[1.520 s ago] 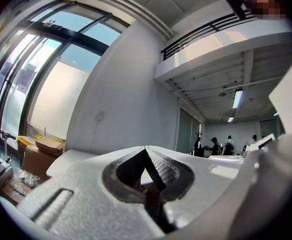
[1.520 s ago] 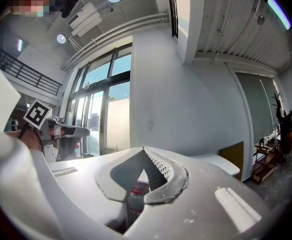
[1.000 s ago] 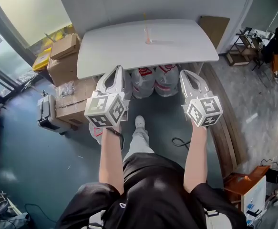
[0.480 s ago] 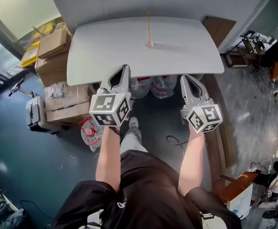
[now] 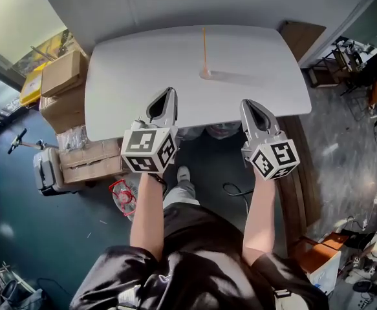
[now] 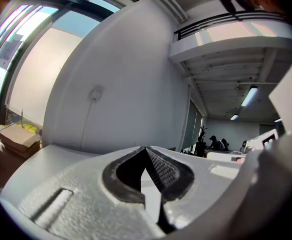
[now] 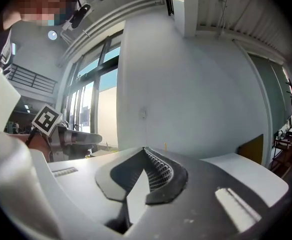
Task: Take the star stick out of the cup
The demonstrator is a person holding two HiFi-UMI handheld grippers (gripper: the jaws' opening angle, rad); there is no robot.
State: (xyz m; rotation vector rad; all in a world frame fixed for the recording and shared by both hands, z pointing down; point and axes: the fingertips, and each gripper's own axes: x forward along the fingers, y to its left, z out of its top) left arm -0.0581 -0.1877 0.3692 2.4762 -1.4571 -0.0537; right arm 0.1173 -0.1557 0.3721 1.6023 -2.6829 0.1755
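Both left gripper [image 5: 165, 94] and right gripper [image 5: 249, 104] are hovering clenched, empty; you are facing the reach to pinch the star stick [image 5: 204, 47] above the cup [image 5: 205, 73]

The table [image 5: 143, 63] has a smooth, matt, pale top. The left gripper [image 6: 146, 149] and right gripper [image 7: 143, 150] have grainy, matt shells that look like plastic, with dark ribbed pads [image 7: 159, 176] inside. The boxes [image 5: 62, 73] beside the table are matt brown cardboard. The person's black shirt [image 5: 194, 263] is cloth with a slight sheen
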